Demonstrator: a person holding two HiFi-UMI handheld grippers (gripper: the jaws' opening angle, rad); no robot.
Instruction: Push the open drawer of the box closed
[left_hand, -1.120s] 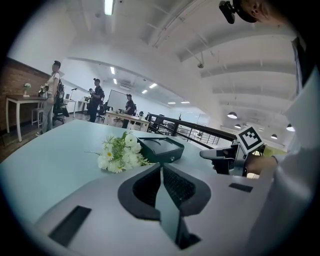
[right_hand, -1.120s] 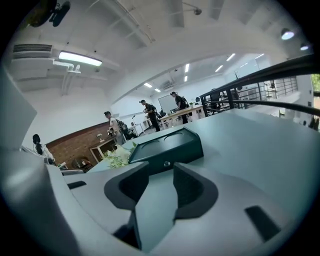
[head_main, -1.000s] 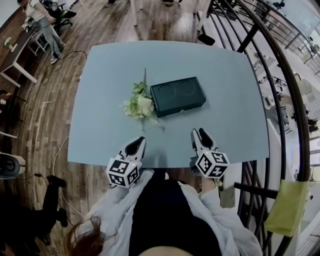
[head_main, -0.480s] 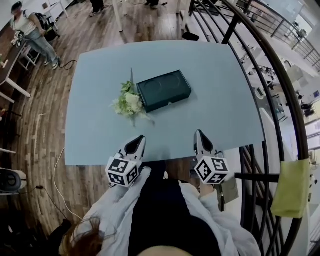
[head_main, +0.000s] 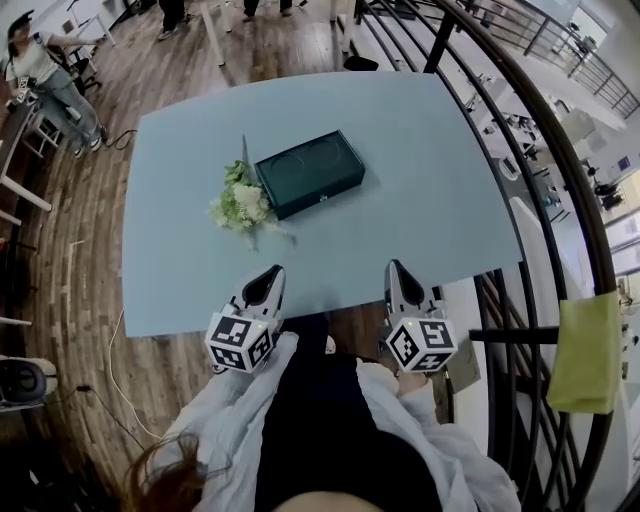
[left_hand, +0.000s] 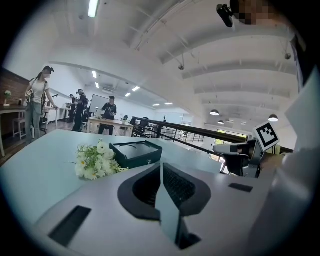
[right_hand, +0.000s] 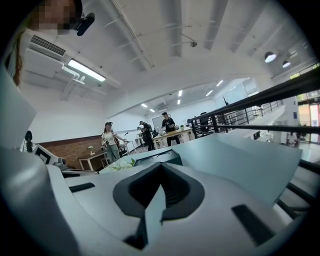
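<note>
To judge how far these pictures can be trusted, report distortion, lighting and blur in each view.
Head view: strong fisheye, the table's edges and the railing bow; light even, box sharp. Left gripper view: dark round border, flowers crisp, ceiling washed out pale. Right gripper view: same dark border, the ceiling lamp glares, people at the back small and soft.

White sleeves (head_main: 232, 405) lead to pale grey hand-held grippers (head_main: 274, 270) (head_main: 394, 265).
</note>
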